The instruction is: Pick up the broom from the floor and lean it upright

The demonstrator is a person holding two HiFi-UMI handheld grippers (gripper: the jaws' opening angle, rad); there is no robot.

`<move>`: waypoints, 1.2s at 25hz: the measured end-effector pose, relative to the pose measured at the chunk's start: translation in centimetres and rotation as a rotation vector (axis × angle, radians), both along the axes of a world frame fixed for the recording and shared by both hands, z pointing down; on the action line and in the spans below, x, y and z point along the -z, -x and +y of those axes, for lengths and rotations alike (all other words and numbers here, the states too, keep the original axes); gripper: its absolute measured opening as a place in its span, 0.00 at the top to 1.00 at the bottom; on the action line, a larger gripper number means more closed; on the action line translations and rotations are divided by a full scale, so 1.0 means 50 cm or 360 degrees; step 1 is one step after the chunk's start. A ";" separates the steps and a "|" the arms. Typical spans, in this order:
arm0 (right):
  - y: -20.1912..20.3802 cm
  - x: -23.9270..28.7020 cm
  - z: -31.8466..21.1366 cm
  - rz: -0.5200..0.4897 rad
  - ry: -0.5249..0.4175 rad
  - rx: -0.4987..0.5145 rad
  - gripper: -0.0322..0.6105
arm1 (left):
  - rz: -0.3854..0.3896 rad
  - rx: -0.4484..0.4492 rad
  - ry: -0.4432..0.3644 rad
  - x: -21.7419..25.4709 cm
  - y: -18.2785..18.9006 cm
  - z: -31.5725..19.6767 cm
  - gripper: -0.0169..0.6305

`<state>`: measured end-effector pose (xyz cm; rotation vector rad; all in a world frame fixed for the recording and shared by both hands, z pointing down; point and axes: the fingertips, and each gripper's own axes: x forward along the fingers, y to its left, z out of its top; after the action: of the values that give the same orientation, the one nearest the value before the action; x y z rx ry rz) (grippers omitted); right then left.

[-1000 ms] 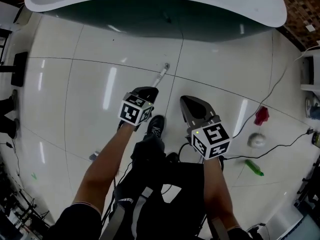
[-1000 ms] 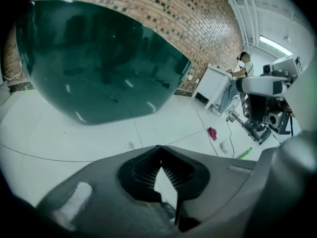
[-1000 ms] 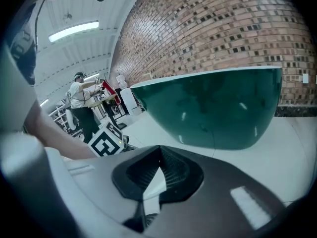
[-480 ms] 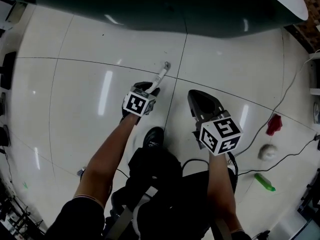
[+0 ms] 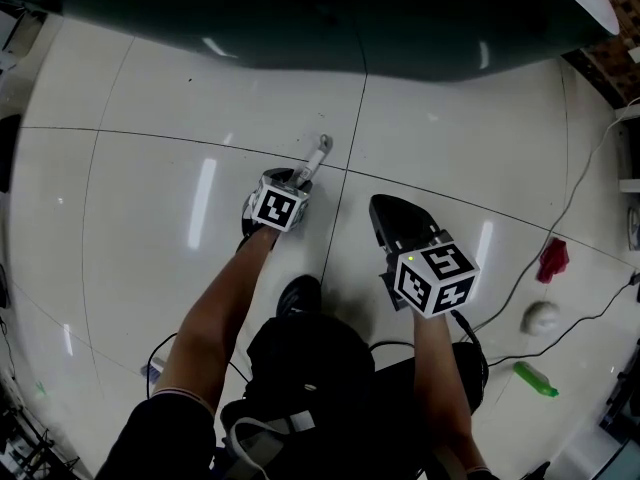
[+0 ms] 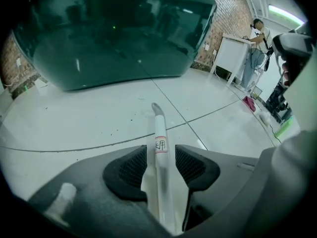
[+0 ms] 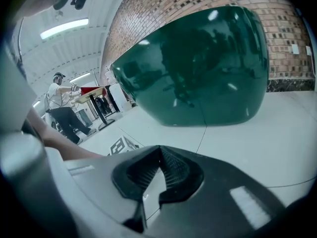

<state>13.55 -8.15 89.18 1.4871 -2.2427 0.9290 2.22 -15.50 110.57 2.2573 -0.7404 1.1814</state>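
The broom's white handle (image 6: 159, 148) with a grey end cap (image 5: 318, 154) lies on the pale tiled floor. My left gripper (image 6: 161, 157) is low over it and its jaws are opening. The handle runs between the two black pads (image 6: 132, 166) with a gap on each side. In the head view the left gripper (image 5: 293, 182) covers the handle just behind its tip, and my arm hides the rest of the broom. My right gripper (image 5: 384, 208) hovers to the right of the handle, away from it. In its own view the right gripper (image 7: 159, 150) is shut with nothing held.
A big dark-green rounded body (image 5: 300, 28) with a white rim stands just beyond the handle's tip. At the right of the floor lie a red object (image 5: 551, 258), a white ball (image 5: 541, 316), a green bottle (image 5: 536, 378) and cables (image 5: 590, 168). My shoe (image 5: 300, 293) is behind the left gripper.
Both grippers have sunk toward the floor, the left one down onto the handle near its tip. The handle's tip stays by the tile seam.
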 end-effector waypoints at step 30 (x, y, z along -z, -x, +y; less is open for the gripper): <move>0.042 0.161 -0.071 -0.0136 -0.0115 0.0009 0.95 | 0.0024 0.0061 0.0018 0.231 0.029 -0.009 0.82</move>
<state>11.43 -11.71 81.11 1.4968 -2.3632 0.9359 0.76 -15.93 99.01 2.2309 -0.7656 1.1465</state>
